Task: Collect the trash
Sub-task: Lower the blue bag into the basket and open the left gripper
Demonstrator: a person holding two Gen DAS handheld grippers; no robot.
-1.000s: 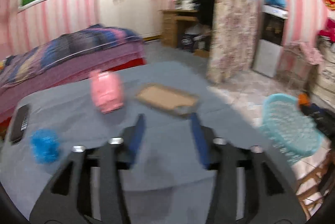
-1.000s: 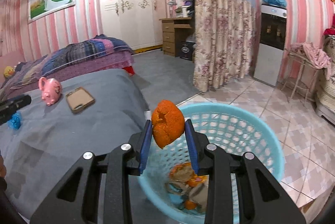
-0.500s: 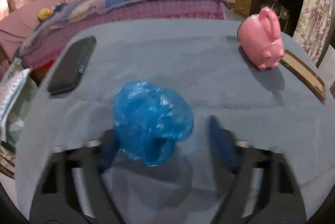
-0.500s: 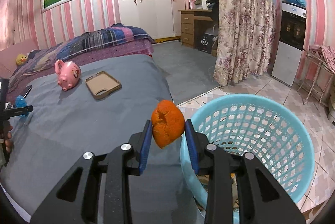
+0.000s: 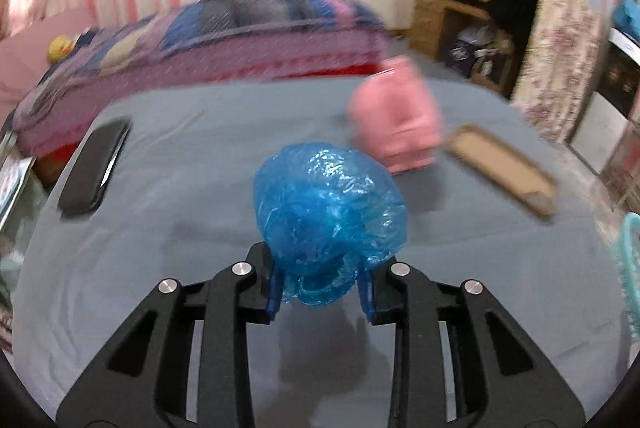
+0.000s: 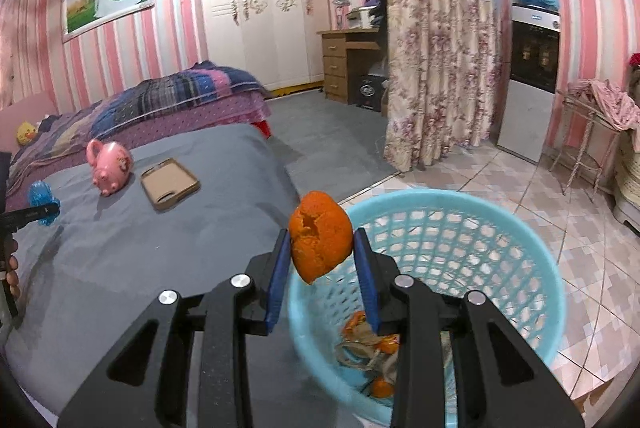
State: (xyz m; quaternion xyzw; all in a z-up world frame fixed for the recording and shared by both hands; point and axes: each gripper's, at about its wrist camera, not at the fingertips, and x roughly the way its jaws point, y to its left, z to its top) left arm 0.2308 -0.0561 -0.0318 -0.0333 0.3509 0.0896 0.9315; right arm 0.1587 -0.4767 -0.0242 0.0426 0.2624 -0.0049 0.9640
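A crumpled blue plastic bag (image 5: 328, 216), at centre frame in the left wrist view, is pinched by the left gripper (image 5: 322, 288) above the grey table (image 5: 160, 188). In the right wrist view, the right gripper (image 6: 322, 268) clamps an orange peel (image 6: 320, 234) over the near rim of a turquoise basket (image 6: 520, 228) at lower right, scraps visible inside. A pink piggy bank (image 6: 110, 166) and tan phone case (image 6: 170, 183) sit at left.

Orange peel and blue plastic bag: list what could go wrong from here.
1. The orange peel sits near the near rim of the blue basket; released now by the right gripper, it might fall outside.
2. The left gripper pinches only the lower edge of the blue plastic bag, which could slip out and land by the pink piggy bank.
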